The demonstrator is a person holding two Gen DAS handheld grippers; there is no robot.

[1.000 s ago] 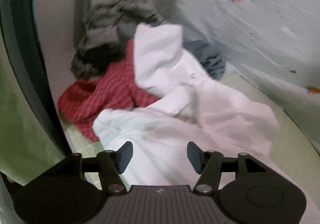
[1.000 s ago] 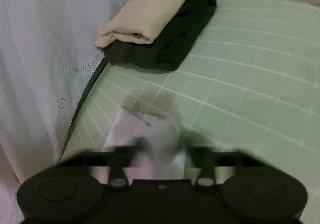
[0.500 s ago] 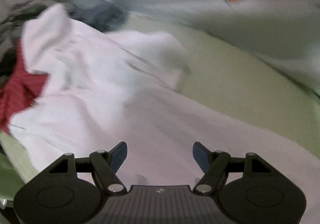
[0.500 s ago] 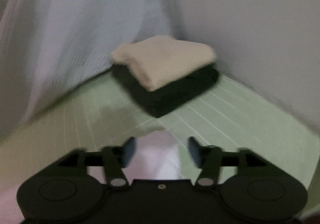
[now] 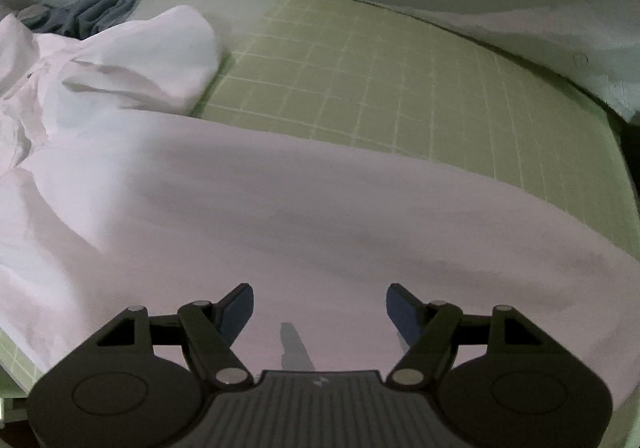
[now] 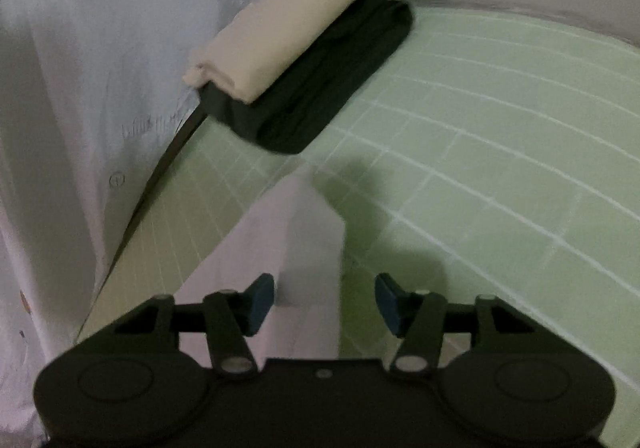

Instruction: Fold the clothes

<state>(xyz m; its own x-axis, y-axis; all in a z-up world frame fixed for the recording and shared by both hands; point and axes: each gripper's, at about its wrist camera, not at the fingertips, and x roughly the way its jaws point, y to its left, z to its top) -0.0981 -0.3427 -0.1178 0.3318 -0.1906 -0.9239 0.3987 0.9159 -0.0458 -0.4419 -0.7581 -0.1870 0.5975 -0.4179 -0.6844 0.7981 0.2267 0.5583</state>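
Note:
A white garment [image 5: 280,200] lies spread across the green grid mat [image 5: 380,88], with its rumpled sleeve end at the left. My left gripper [image 5: 319,290] hovers over the flat part, open, with only the cloth below it. In the right wrist view a corner of the white garment [image 6: 296,232] rises between the jaws of my right gripper [image 6: 324,282]. Those jaws are closing. The cloth sits close to the left pad and a gap shows at the right pad.
A folded beige garment [image 6: 288,36] lies on a folded black one [image 6: 340,88] at the mat's far corner. A blue-grey garment [image 5: 96,8] is bunched at the far left. A pale printed sheet [image 6: 80,48] borders the mat [image 6: 500,128].
The left view has swung away from the pile with the red and grey clothes to the white garment's flat part. The right gripper let go of the white cloth, opened wide, then narrowed.

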